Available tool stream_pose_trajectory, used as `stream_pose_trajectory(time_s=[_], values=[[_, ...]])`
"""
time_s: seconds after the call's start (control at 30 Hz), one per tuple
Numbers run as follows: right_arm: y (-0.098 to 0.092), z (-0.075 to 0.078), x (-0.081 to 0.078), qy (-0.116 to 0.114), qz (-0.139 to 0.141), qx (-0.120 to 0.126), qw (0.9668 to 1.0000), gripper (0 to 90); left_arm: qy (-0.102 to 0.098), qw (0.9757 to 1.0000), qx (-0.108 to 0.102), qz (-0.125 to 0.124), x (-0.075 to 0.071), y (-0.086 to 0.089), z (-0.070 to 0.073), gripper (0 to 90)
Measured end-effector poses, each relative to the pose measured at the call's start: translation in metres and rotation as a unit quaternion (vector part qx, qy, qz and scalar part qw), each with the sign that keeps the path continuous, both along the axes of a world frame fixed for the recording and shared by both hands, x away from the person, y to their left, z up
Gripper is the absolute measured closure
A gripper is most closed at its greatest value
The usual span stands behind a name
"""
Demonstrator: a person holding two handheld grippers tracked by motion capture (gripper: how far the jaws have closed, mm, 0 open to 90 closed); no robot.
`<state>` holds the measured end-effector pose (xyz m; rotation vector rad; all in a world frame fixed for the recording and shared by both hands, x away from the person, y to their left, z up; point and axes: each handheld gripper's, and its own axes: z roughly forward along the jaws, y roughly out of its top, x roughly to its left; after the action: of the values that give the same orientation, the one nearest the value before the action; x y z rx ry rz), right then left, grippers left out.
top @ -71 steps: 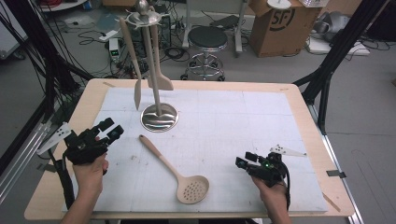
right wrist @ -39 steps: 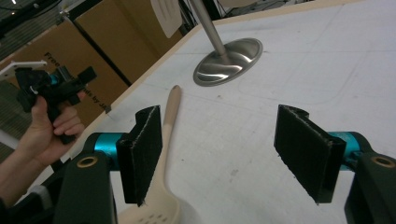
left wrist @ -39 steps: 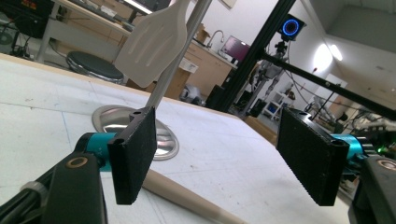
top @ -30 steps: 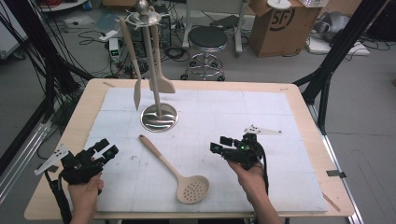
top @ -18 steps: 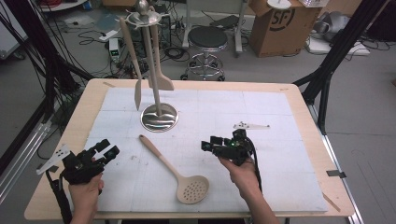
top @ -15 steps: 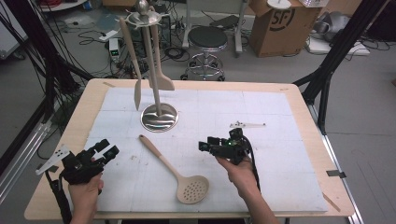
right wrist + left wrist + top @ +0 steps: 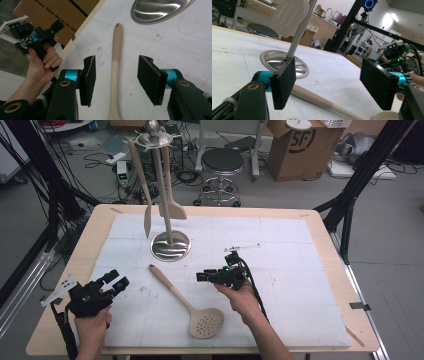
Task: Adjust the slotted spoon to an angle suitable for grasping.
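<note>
On the white mat covering the table [image 7: 320, 220], a beige slotted spoon [image 7: 187, 301] lies flat, its handle end toward the steel stand base [image 7: 171, 245] and its perforated bowl toward the person. Right gripper [image 7: 202, 277] is held just above the spoon's handle; in the right gripper view the handle [image 7: 116, 67] runs between the two black pads [image 7: 88, 80], which have just been closing yet stand clear of it on both sides, so nothing is gripped. Left gripper [image 7: 116, 281] sits near the table's left front, well apart from the spoon, jaws open and empty. Two beige utensils, a narrow spatula [image 7: 142, 190] and a broad turner [image 7: 170, 195], hang from the stand
</note>
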<state>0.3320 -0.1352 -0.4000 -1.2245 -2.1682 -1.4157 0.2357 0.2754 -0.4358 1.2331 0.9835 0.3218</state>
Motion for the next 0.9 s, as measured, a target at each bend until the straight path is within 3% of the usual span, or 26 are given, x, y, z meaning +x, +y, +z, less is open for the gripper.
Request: stream_pose_trajectory(time_s=[0.13, 0.3, 0.4, 0.63, 0.9], values=[[0.007, -0.005, 0.005, 0.032, 0.004, -0.012, 0.9994, 50.4, 0.0, 1.0, -0.002, 0.001, 0.0, 0.001, 0.0, 29.6], [0.02, -0.005, 0.008, 0.05, 0.024, -0.027, 0.9981, 52.0, 0.0, 1.0, 0.001, -0.001, 0.001, -0.001, 0.0, 29.6], [0.031, -0.006, 0.009, 0.063, 0.046, -0.016, 0.9968, 60.2, 0.0, 1.0, 0.003, -0.006, 0.001, -0.002, 0.0, 29.6], [0.055, -0.012, 0.011, 0.07, 0.069, -0.043, 0.9942, 76.6, 0.0, 1.0, 0.0, -0.004, 0.0, -0.001, 0.0, 29.5], [0.07, -0.013, 0.012, 0.078, 0.08, -0.061, 0.9918, 75.6, 0.0, 1.0, -0.001, -0.006, 0.001, -0.001, 0.0, 29.6]])
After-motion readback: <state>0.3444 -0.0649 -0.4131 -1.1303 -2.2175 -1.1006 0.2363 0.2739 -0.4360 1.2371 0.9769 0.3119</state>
